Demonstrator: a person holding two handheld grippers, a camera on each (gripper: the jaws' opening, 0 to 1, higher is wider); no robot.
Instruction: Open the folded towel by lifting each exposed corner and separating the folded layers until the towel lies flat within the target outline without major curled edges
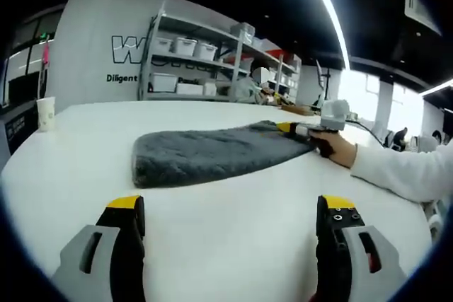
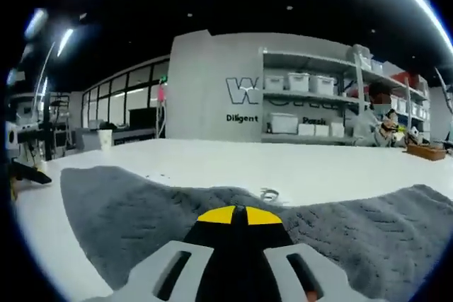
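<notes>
Item: grey fleecy folded towel, lying on the white round tabletop, roughly at its middle in the left gripper view. No target outline can be made out on the tabletop.

Right claw: jaws pressed together, yellow tips meeting, clenched on the towel's edge. In the right gripper view the grey cloth rises to the tips and falls away on either side, so the pinched part appears lifted off the surface. In the left gripper view the same claw, held by a hand in a white sleeve, sits at the towel's far right corner.

Left claw: released, jaws spread wide, grasping nothing; it hangs over bare tabletop just short of the towel's near edge.

Also present: a white paper cup at the tabletop's left rim; metal shelving with white storage bins behind.

Step in hand, as judged: first corner gripped, layers not yet separated; the towel is still a folded bundle.

Next move, as judged: draw the gripped corner up and outward to peel the top layer, while the free claw pins or takes an opposite corner so the bundle does not slide.
</notes>
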